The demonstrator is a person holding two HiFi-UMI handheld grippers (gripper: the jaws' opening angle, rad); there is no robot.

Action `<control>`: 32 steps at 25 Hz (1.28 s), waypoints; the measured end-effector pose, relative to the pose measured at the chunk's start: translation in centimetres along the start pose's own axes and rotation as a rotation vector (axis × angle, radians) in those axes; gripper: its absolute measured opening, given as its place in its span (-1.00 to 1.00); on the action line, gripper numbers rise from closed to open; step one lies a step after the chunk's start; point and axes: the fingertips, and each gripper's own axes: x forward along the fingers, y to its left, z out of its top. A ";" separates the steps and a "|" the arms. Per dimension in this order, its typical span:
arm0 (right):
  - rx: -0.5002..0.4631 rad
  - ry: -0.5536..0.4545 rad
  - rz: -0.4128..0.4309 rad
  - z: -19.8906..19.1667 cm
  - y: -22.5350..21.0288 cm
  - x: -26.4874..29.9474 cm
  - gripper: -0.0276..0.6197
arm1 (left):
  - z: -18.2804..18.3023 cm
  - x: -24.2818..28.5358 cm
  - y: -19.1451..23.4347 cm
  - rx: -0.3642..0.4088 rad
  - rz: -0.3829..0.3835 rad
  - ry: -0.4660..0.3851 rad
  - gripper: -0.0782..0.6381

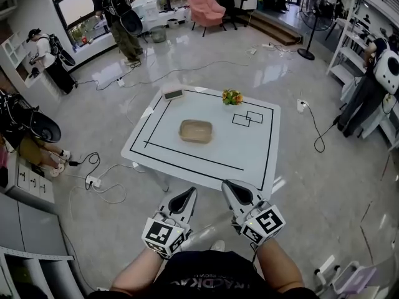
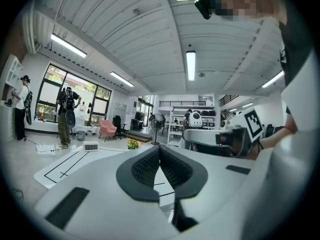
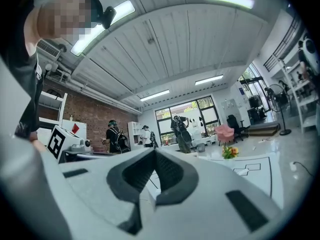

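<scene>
Since neither grips anything, my left claw and right claw hover closed, empty, off six o'clock of the desk, aimed at the basket at twelve.

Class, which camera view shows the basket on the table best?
The head view: the basket lies whole and unblocked in the middle of the white table, seen from above. Neither gripper view shows it: the left gripper and right gripper themselves block that part of the table.
</scene>
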 end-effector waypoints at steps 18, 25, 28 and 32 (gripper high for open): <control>0.044 -0.017 -0.024 0.6 -4.0 -1.0 -0.31 | 0.1 3.9 -1.5 0.008 -0.082 -0.006 0.09; 0.068 -0.018 -0.104 0.7 -5.9 2.3 -0.21 | 0.5 5.4 2.3 0.011 -0.128 -0.003 0.18; 0.079 -0.025 -0.138 0.6 -6.4 4.6 -0.21 | 1.1 5.7 4.6 0.012 -0.152 -0.003 0.18; 0.079 -0.020 -0.172 0.3 -6.5 8.3 -0.21 | 1.5 5.9 8.0 0.013 -0.180 -0.004 0.18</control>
